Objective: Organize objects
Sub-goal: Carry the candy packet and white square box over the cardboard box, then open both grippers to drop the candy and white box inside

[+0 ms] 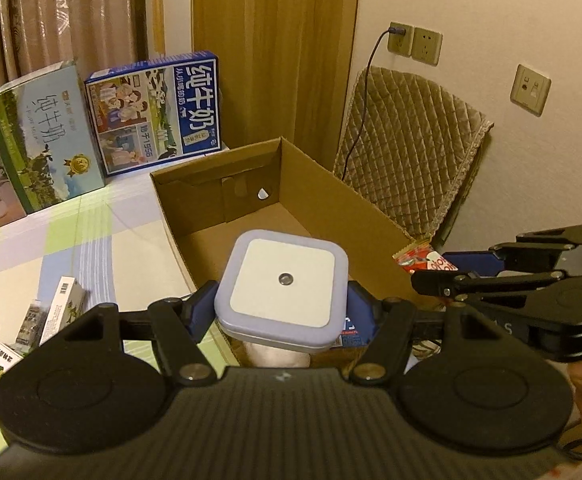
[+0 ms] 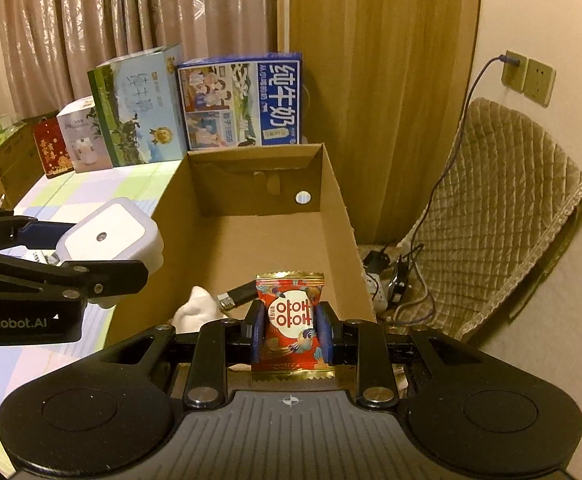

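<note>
Left gripper [image 1: 281, 312]: fingers set wide, clamped on the square night light [image 1: 282, 283], held over the near left wall of the open cardboard box [image 2: 339, 216]. Right gripper [image 2: 291, 330]: fingers nearly closed, pinching a red candy packet [image 2: 290, 322] above the box's near end. Best carried further in past the rim, lowered close to the floor, released clear of the white item [image 2: 195, 308] inside.

Small printed cartons [image 1: 51, 316] partly hidden behind black left gripper [image 1: 281, 312] body, text too small to read.
</note>
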{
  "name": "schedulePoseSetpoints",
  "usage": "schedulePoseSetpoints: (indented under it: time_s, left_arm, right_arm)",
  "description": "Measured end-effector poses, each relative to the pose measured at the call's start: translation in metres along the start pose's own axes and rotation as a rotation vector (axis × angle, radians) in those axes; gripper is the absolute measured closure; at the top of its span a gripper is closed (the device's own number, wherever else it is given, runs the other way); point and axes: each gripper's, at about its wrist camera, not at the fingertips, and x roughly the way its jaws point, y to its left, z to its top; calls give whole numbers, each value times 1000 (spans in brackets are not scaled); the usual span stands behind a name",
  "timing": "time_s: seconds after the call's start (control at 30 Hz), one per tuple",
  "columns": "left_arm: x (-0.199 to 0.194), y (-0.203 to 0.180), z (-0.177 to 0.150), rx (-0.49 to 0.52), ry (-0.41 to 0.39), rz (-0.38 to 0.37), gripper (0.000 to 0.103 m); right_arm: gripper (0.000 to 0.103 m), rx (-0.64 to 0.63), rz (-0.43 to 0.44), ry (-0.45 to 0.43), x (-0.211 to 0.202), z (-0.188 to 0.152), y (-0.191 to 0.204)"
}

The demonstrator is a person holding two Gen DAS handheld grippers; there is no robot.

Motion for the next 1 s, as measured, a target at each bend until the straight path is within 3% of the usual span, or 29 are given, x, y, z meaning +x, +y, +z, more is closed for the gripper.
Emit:
schedulePoseSetpoints:
  time_s: [0.5,0.6,1.0]
  left_arm:
    - [29,6,16,-8,26,-6,40]
    - [33,10,21,-20,22,-1,27]
    - [13,31,12,-13,-7,36,24]
  right_arm:
    - [78,20,-12,16,17,12,-13]
    - [78,29,-19,14,17,12,-16]
    - [78,49,24,17,19,12,-9]
